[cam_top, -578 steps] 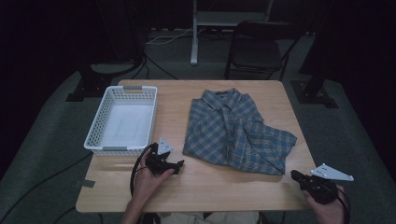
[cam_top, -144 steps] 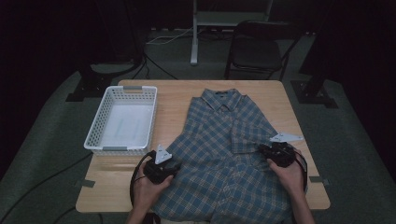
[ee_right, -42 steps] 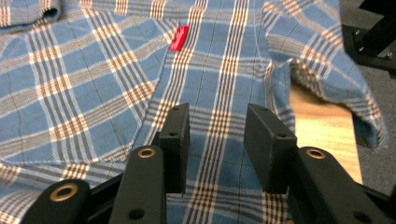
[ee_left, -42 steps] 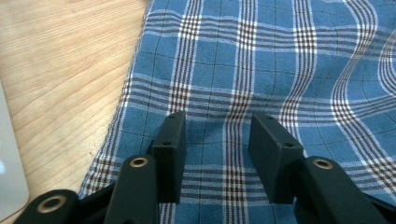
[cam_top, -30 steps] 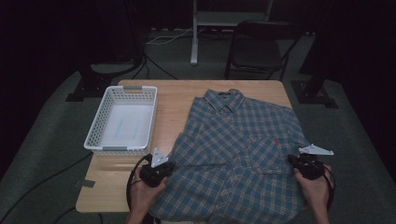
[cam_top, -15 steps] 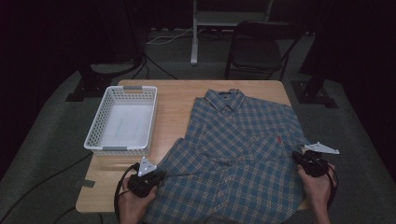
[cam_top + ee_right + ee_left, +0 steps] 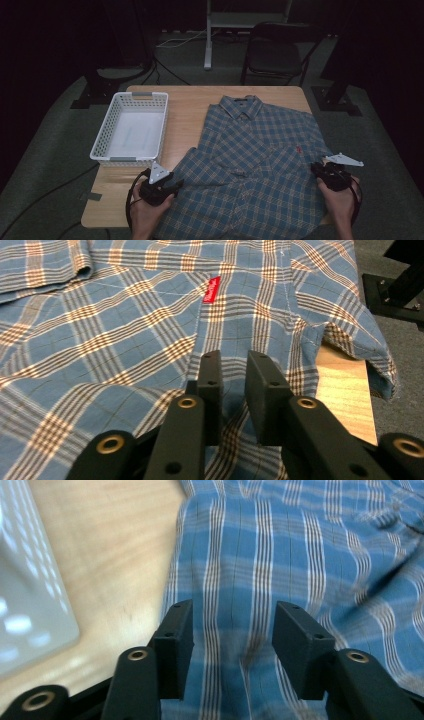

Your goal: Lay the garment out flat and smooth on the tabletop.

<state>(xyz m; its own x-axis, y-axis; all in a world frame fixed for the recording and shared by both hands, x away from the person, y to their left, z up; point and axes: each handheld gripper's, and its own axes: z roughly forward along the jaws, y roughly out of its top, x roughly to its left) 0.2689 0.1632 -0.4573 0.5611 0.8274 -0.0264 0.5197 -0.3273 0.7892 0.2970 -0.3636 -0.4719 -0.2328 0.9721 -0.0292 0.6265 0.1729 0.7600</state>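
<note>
A white basket (image 7: 130, 129) stands empty at the table's (image 7: 185, 107) left. Just beside it, the left gripper (image 7: 172, 187), its jaws just opened wide, hovers over the spread plaid shirt (image 7: 255, 170). The right gripper (image 7: 320, 170), jaws just parted narrowly, holds nothing at the shirt's right edge.

Left of the left gripper (image 7: 176, 186), bare table (image 7: 187, 107) leaves open passage, though the white basket (image 7: 131, 129) blocks the way just beyond it. Ahead of both tools lies the spread shirt (image 7: 255, 165) (flat, low), easily passed over.
</note>
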